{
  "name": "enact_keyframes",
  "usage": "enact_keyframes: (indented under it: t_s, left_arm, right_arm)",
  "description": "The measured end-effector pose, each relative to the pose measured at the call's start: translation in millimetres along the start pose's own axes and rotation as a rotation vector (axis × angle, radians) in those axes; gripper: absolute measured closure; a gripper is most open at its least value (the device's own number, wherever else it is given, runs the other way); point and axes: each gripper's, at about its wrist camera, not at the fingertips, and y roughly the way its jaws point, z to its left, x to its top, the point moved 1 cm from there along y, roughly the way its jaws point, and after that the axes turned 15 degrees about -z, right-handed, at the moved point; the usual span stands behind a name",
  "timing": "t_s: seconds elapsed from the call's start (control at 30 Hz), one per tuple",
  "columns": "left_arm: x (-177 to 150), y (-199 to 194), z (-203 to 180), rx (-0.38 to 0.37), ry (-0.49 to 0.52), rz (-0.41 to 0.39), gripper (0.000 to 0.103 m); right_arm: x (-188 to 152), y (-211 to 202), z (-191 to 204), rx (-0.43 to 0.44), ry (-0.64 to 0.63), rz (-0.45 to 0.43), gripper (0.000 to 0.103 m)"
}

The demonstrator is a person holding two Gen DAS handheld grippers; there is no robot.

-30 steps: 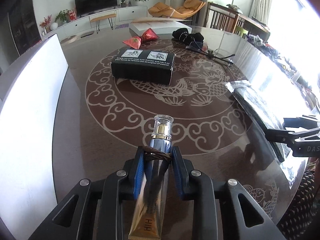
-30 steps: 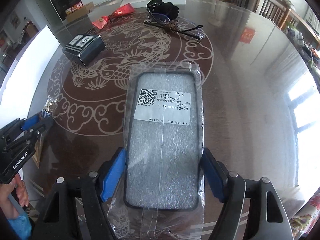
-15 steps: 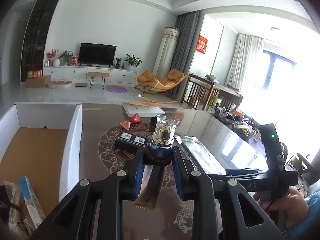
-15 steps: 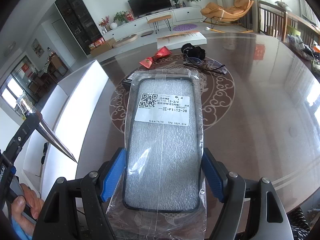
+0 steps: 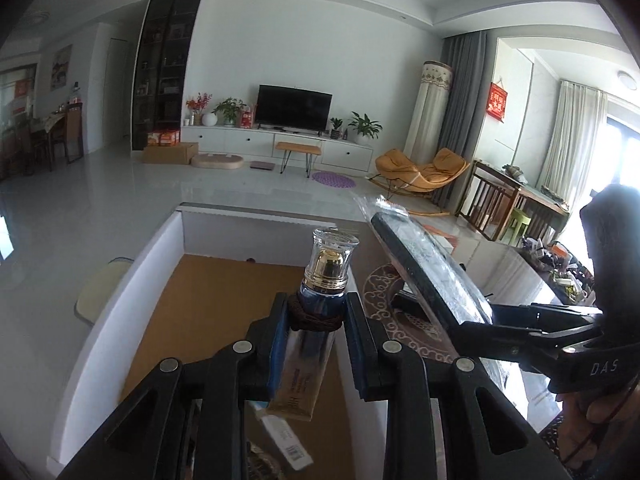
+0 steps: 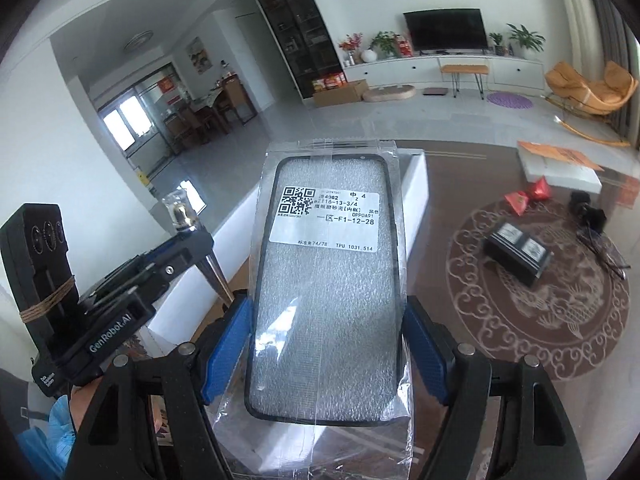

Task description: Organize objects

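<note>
Left gripper (image 5: 316,344) jaws pinched a glossy clear-capped tube (image 5: 316,320) above the white cardboard-floored box (image 5: 132,280); right gripper (image 6: 324,356) jaws clamped a film-bagged phone case (image 6: 328,300).

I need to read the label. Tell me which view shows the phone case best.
Right wrist view: the phone case faces the camera flat, label readable, held in the right gripper. The left wrist view shows the case only edge-on, label hidden.

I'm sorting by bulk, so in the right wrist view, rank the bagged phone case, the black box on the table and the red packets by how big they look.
Largest to smallest as they appear:
1. bagged phone case, though it sits right at the camera in the right hand-held gripper, so its lead is exaggerated.
2. black box.
3. red packets, each smaller than the box, but farther away.
</note>
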Motion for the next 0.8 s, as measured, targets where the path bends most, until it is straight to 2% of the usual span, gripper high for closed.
enact_keyframes:
  t_s: [0.1, 0.17, 0.2, 0.23, 0.27, 0.33, 0.4, 0.53, 0.67, 0.8]
  left_arm:
    - [-14, 15, 38, 0.088, -0.029, 0.094, 0.075]
    - [-30, 27, 62, 0.168, -0.061, 0.186, 0.071]
    - [-39, 32, 71, 0.205, -0.082, 0.209, 0.066]
    - [-45, 33, 79, 0.234, -0.107, 0.218, 0.047]
    - [-52, 35, 82, 0.267, -0.123, 0.217, 0.034]
    - [-57, 33, 85, 0.297, -0.137, 0.193, 0.023]
    - [-58, 33, 83, 0.307, -0.122, 0.173, 0.017]
    - [-54, 39, 60, 0.300, -0.071, 0.138, 0.016]
    - [-47, 45, 24, 0.228, -0.055, 0.113, 0.015]
    - [-41, 51, -27, 0.121, -0.010, 0.096, 0.014]
  right_arm:
    - [2, 38, 28, 0.050, -0.006, 0.033, 0.028]
    - [-8, 62, 38, 0.125, 0.042, 0.062, 0.027]
    - [-15, 72, 41, 0.158, 0.069, 0.076, 0.026]
    - [-22, 80, 44, 0.172, 0.085, 0.092, 0.018]
    - [-30, 86, 44, 0.171, 0.091, 0.110, 0.015]
    - [-41, 92, 40, 0.153, 0.082, 0.127, 0.012]
    - [-47, 90, 34, 0.098, 0.037, 0.120, 0.012]
    - [-47, 71, 5, -0.018, 0.009, 0.040, 0.002]
    - [-48, 44, -41, -0.144, 0.050, -0.046, 0.001]
    - [-61, 6, -114, -0.317, 0.121, -0.111, 0.000]
